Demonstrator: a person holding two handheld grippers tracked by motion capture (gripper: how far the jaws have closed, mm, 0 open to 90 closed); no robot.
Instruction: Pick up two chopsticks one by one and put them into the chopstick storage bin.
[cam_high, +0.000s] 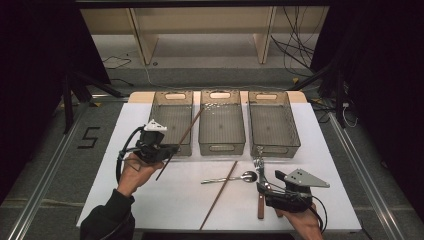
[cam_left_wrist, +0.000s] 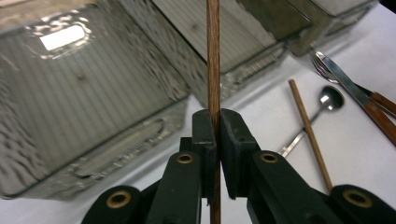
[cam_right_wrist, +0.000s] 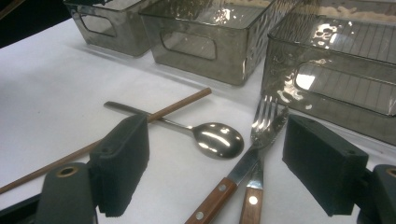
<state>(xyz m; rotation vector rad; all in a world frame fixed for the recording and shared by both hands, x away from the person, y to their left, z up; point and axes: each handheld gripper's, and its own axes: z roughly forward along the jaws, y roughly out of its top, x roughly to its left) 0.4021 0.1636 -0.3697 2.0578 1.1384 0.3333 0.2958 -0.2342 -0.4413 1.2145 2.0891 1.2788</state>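
Left claw (cam_high: 167, 150) clamped on 1 chopstick (cam_high: 186, 131); right claw (cam_right_wrist: 215, 172) wide open, empty, above fork (cam_right_wrist: 261, 140) & knife (cam_right_wrist: 219, 193). Tip stick level w/ left bin (cam_high: 171, 121), then release.

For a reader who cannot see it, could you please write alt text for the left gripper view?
The left gripper is shut on a wooden chopstick that runs straight up between its black jaws. Smoky clear bins sit behind on the white table, with a second chopstick, a spoon and wooden-handled cutlery at right.
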